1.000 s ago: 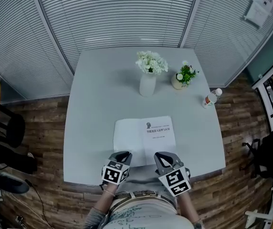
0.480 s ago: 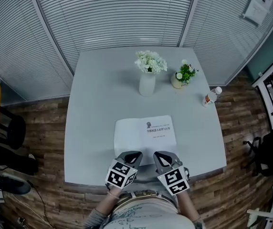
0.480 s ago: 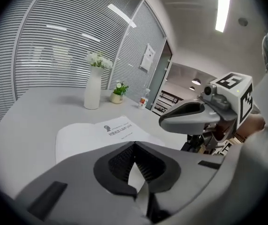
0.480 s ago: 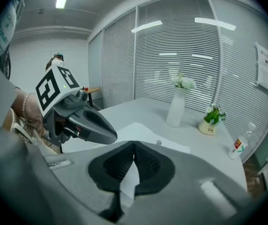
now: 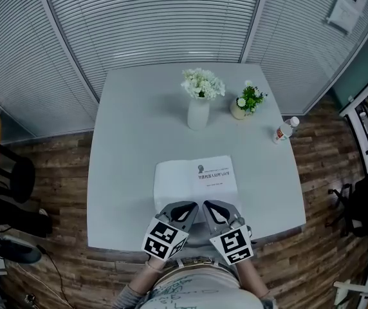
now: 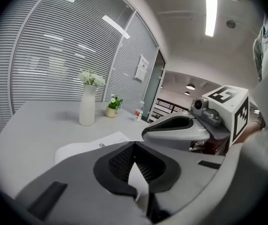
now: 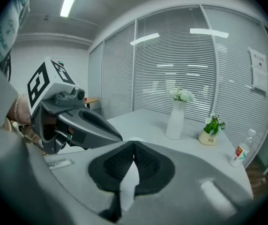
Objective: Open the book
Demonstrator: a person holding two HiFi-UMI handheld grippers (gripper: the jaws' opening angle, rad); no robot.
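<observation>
The book (image 5: 195,180) lies flat at the middle of the surface (image 5: 126,172), close to the front edge. It is already spread open: a blank page on the left and a page with a few lines of print on the right. From this, the opening looks done, or at least the cover is turned.

The left gripper (image 5: 183,210) and right gripper (image 5: 213,210) hang side by side over the front edge, just on the near side of the book and angled down toward it. Neither touches it, as far as the head view shows. In each gripper view the jaws are closed, with the tips meeting and nothing gripped. The pale sliver behind the tips seems to be the white page or surface seen through the gap, not a thing held.

Toward the back edge stand a vase (image 5: 199,111) of white flowers and a small plant (image 5: 248,103). A bottle (image 5: 285,132) stands by the right edge. All are well apart from the book.

The book looks thin and light, and its leaves limp. If more pages are to be turned, the place to take hold is probably the free outer edge or near corner of the right page, pinching one leaf only. A hard squeeze or a quick pull could crease or tear the paper. On this smooth surface the whole book may slide or lift with the leaf, so pressing the other gripper on the left page would likely steady it.
</observation>
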